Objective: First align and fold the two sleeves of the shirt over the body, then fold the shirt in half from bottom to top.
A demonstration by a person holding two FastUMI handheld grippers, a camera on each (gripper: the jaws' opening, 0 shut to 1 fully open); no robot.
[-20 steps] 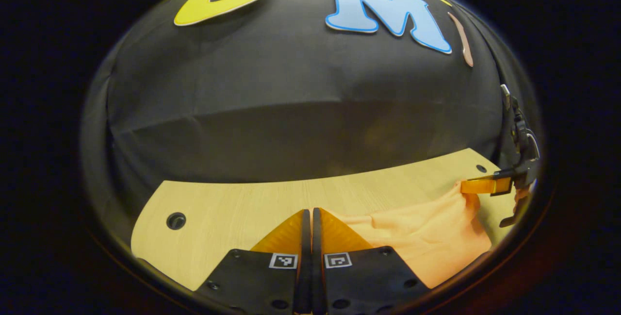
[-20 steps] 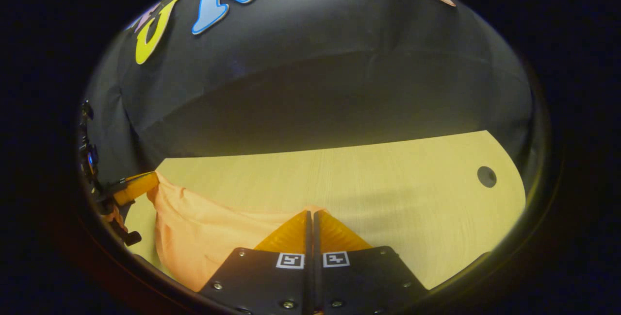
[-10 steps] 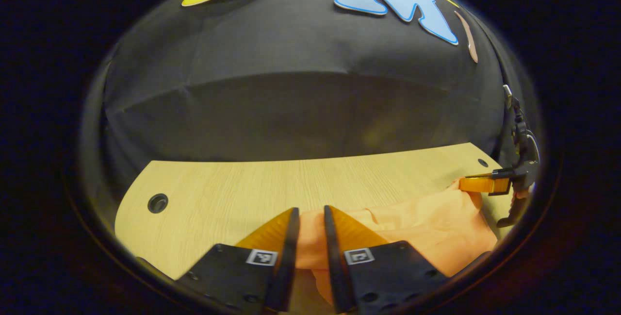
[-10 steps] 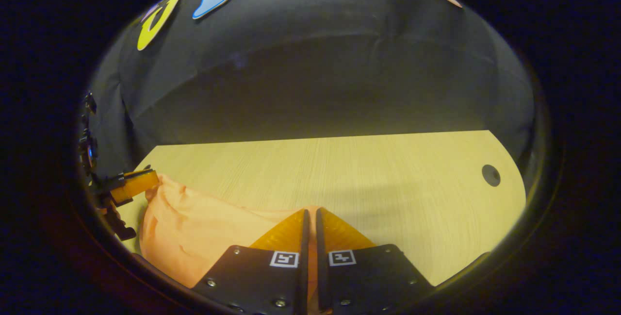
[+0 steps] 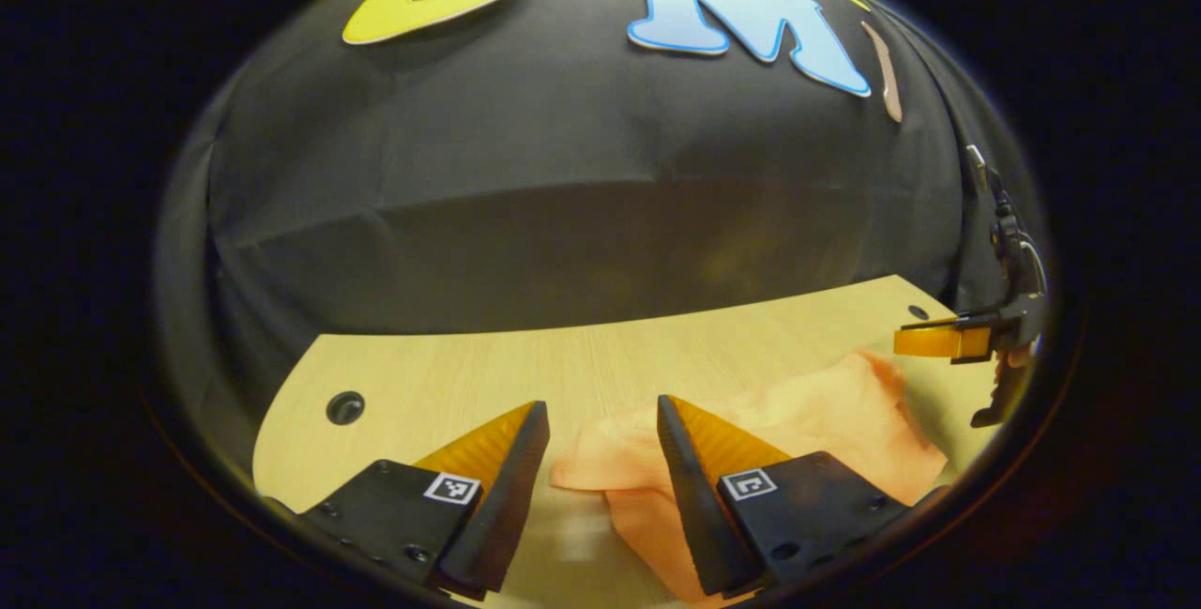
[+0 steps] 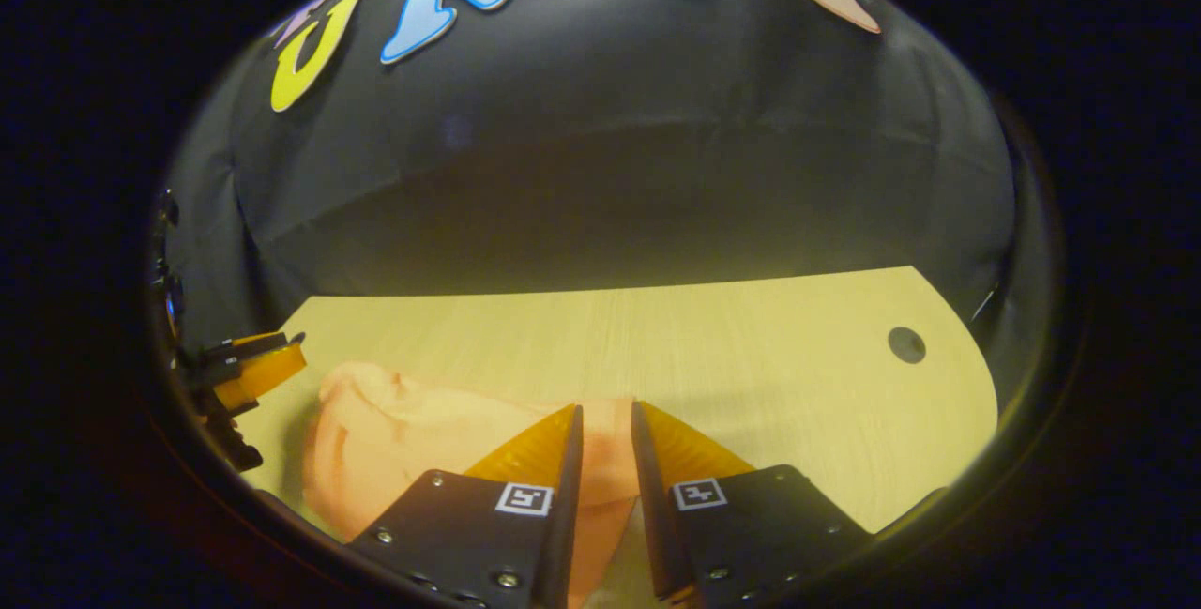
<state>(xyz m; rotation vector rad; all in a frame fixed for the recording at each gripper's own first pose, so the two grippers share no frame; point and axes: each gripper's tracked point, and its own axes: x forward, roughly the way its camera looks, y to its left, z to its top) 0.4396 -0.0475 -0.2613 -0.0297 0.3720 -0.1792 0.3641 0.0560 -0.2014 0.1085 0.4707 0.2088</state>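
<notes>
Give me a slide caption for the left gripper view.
Left claw open above the orange shirt lying on the wooden table.

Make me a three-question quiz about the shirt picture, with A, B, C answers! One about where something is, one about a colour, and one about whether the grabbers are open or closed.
1. Where does the shirt lie?
A. On the wooden table
B. On the floor
C. Hanging on the black cloth wall

2. What colour is the shirt?
A. Blue
B. Orange
C. White

3. How does the left gripper stand?
A. Shut on the shirt
B. Shut on nothing
C. Open, with the fingers apart

Answers:
1. A: in both views the cloth rests on the pale wood.
2. B: the fabric is a light orange in the left gripper view and the right gripper view alike.
3. C: a wide gap shows between its fingers, with the shirt's edge lying loose between them. The right gripper has a narrower gap and looks open too.
</notes>
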